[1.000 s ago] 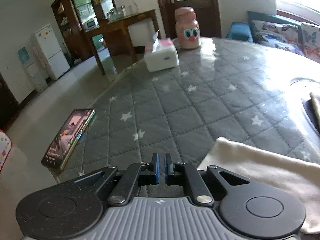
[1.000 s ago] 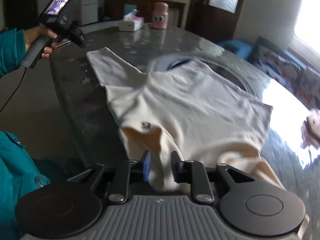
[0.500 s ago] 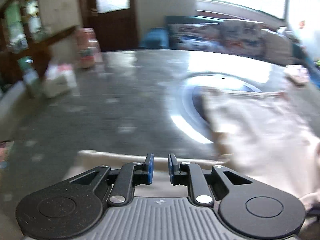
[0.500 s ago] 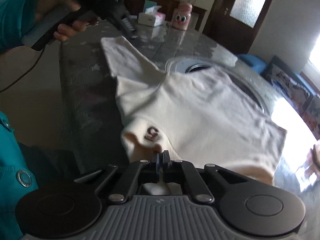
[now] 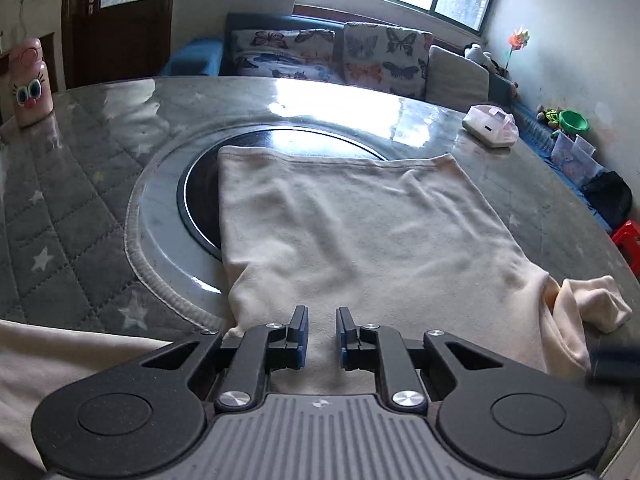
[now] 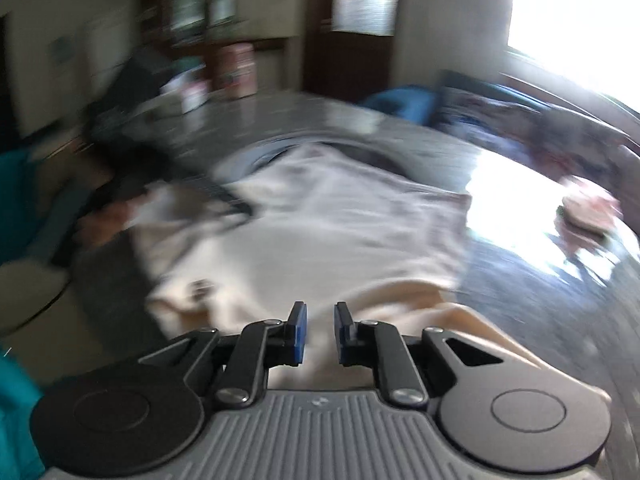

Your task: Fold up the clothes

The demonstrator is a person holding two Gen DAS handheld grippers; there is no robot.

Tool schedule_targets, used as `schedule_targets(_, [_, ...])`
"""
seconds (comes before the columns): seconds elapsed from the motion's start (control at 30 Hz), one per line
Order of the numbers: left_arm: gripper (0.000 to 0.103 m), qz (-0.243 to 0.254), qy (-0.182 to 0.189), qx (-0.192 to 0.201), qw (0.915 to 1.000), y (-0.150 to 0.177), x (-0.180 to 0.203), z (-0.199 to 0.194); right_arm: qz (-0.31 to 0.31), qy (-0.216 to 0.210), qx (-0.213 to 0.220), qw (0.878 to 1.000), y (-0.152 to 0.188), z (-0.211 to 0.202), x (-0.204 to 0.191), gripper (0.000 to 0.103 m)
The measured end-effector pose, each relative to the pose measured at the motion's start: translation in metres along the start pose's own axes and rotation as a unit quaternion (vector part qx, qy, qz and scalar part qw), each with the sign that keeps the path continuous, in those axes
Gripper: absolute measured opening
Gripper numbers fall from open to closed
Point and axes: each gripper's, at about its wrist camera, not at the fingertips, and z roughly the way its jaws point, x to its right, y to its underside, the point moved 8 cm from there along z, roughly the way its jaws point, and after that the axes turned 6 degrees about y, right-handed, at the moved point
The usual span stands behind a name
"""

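A cream long-sleeved shirt lies spread on the round table, its hem toward the far side. One sleeve is bunched at the right; the other runs off to the lower left. My left gripper is open, with the shirt's near part between its fingers. The right wrist view is blurred by motion; it shows the shirt ahead. My right gripper is open over the shirt's near edge, holding nothing.
A dark turntable disc sits in the table's middle, partly under the shirt. A pink bottle with cartoon eyes stands far left, a white pouch far right. A grey starred quilted mat covers the table. A sofa is behind.
My left gripper swung right from the table's left side onto the shirt and opened. My right gripper, shut on the shirt half a second ago, has opened and is moving fast.
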Motion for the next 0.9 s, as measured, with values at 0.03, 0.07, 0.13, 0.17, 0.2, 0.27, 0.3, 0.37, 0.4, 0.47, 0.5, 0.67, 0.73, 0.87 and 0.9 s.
schedule_targets(0.03, [0.017,0.0,-0.002,0.0,1.0,0.0,-0.002,-0.001,0.021,0.017,-0.001,1.0,0.003,0.0,0.014,0.013])
schedule_targets(0.07, [0.017,0.0,-0.002,0.001,1.0,0.001,-0.004,-0.003,0.042,0.035,-0.002,0.999,0.006,0.0,0.028,0.013])
schedule_targets(0.13, [0.017,0.005,0.0,0.001,1.0,0.002,-0.006,-0.004,0.077,0.072,-0.008,0.994,0.014,-0.002,0.058,0.013])
schedule_targets(0.17, [0.017,0.009,-0.002,0.001,1.0,0.002,-0.005,-0.004,0.09,0.094,-0.012,0.991,0.019,-0.003,0.074,0.013])
schedule_targets(0.2, [0.019,0.013,-0.003,0.0,0.9999,0.002,-0.004,-0.005,0.102,0.116,-0.016,0.988,0.024,-0.005,0.089,0.013])
schedule_targets(0.27, [0.022,0.021,-0.003,-0.003,0.9998,0.001,0.001,-0.005,0.126,0.159,-0.026,0.979,0.033,-0.007,0.122,0.013])
schedule_targets(0.3, [0.022,0.025,0.002,-0.003,0.9997,0.001,0.006,-0.005,0.136,0.18,-0.03,0.974,0.036,-0.007,0.138,0.013])
schedule_targets(0.37, [0.023,0.033,0.017,-0.003,0.9993,0.002,0.018,-0.007,0.154,0.213,-0.037,0.964,0.042,-0.006,0.167,0.016])
schedule_targets(0.4, [0.025,0.039,0.026,-0.003,0.9989,0.003,0.025,-0.008,0.161,0.22,-0.042,0.961,0.045,-0.003,0.178,0.019])
schedule_targets(0.47, [0.03,0.052,0.044,-0.005,0.9977,0.005,0.041,-0.011,0.182,0.225,-0.055,0.956,0.053,0.005,0.202,0.019])
schedule_targets(0.5, [0.03,0.061,0.056,-0.008,0.9965,0.007,0.051,-0.012,0.189,0.224,-0.061,0.954,0.057,0.01,0.212,0.019])
schedule_targets(0.67, [0.04,0.119,0.119,-0.016,0.9856,0.019,0.101,-0.02,0.193,0.233,-0.085,0.949,0.066,0.022,0.225,0.028])
schedule_targets(0.73, [0.041,0.139,0.148,-0.02,0.9791,0.025,0.119,-0.021,0.188,0.229,-0.084,0.952,0.063,0.022,0.224,0.028])
schedule_targets(0.87, [0.041,0.171,0.19,-0.039,0.9661,0.039,0.152,-0.019,0.172,0.224,-0.076,0.956,0.053,0.02,0.22,0.011])
schedule_targets(0.9, [0.041,0.175,0.195,-0.042,0.964,0.042,0.157,-0.018,0.168,0.223,-0.074,0.957,0.051,0.019,0.22,0.009])
